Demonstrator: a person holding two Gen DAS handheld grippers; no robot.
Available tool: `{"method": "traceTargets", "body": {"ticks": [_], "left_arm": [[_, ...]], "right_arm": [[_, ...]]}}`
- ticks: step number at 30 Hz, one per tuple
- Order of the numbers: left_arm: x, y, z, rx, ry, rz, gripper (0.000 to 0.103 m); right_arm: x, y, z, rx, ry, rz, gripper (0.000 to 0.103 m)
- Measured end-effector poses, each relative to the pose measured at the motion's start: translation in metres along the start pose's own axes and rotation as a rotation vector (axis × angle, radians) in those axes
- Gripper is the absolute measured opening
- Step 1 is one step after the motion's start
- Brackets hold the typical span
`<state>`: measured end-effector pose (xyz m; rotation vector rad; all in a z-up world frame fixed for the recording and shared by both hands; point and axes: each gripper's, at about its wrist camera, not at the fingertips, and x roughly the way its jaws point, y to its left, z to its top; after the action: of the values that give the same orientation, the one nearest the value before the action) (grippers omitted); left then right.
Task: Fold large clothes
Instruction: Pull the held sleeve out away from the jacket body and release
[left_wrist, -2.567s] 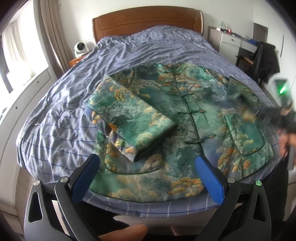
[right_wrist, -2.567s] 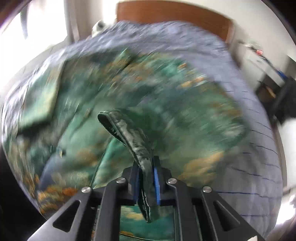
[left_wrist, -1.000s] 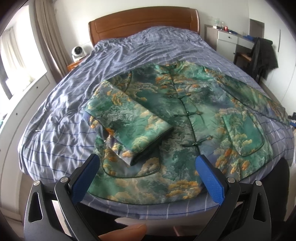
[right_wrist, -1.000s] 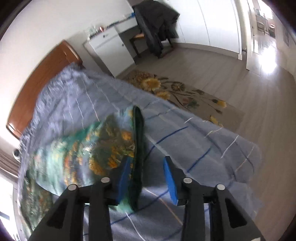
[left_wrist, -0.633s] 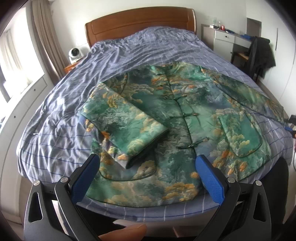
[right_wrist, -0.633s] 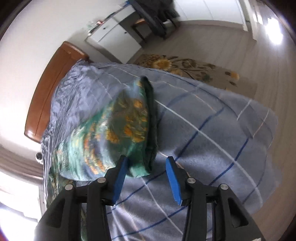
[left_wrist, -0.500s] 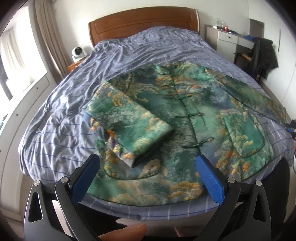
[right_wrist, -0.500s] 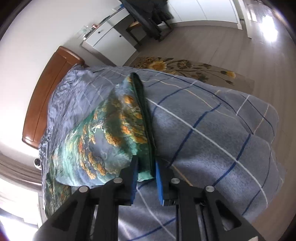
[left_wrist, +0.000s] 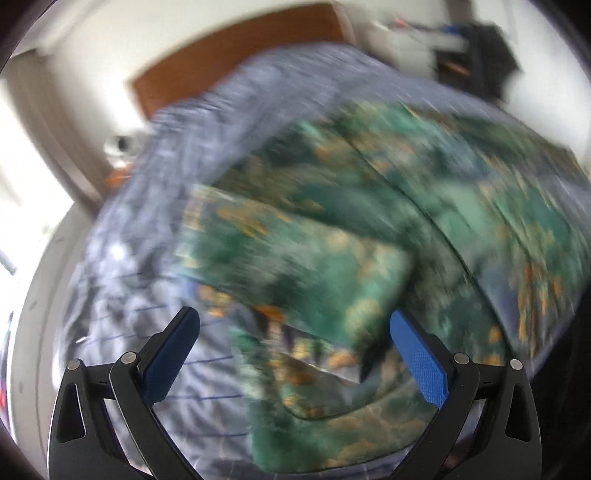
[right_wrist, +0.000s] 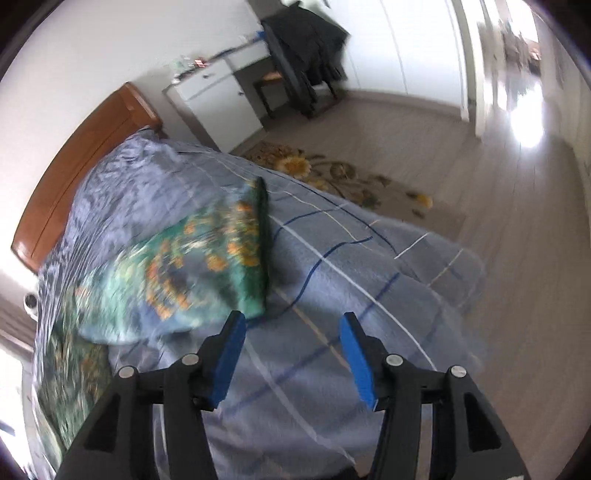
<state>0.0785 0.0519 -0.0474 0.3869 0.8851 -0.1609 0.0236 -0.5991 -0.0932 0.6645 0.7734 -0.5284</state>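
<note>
Since right gripper (right_wrist: 291, 354) just opened off the sleeve (right_wrist: 207, 266) and left gripper (left_wrist: 295, 354) hangs wide, empty, could let fold spring back.

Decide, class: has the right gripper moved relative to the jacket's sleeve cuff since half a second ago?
Yes. The right gripper has just opened and backed off; the sleeve cuff, earlier between its jaws, now lies free ahead-left on the bedspread.
</note>
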Motion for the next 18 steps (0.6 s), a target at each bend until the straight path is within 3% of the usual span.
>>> {"method": "traceTargets", "body": {"ticks": [2,9,12,13,14,15,16,18], "left_arm": [[0.027,-0.016,-0.003,0.105,0.050,-0.063,0.103],[0.091,-0.054,-0.015,0.287,0.115,-0.037,0.102],[0.093,-0.049,-0.014,0.255,0.128,-0.081,0.075],[0.090,-0.044,-0.013,0.226,0.128,-0.100,0.059],[0.086,-0.039,-0.013,0.205,0.123,-0.107,0.033],[0.082,-0.032,-0.014,0.179,0.122,-0.124,0.022],[0.074,-0.021,-0.013,0.130,0.108,-0.136,0.014],[0.058,-0.002,-0.013,0.055,0.068,-0.144,0.012]], "right_arm": [[-0.018,0.008,-0.008,-0.051,-0.016,0.000,0.055],[-0.056,0.070,-0.056,-0.212,-0.017,0.108,0.055],[-0.064,0.108,-0.078,-0.296,-0.006,0.166,0.055],[-0.066,0.119,-0.083,-0.320,-0.004,0.181,0.055],[-0.070,0.132,-0.089,-0.351,-0.002,0.201,0.055],[-0.073,0.141,-0.094,-0.371,-0.004,0.213,0.055],[-0.076,0.152,-0.100,-0.398,-0.007,0.231,0.055],[-0.081,0.168,-0.110,-0.429,-0.004,0.264,0.055]]}}
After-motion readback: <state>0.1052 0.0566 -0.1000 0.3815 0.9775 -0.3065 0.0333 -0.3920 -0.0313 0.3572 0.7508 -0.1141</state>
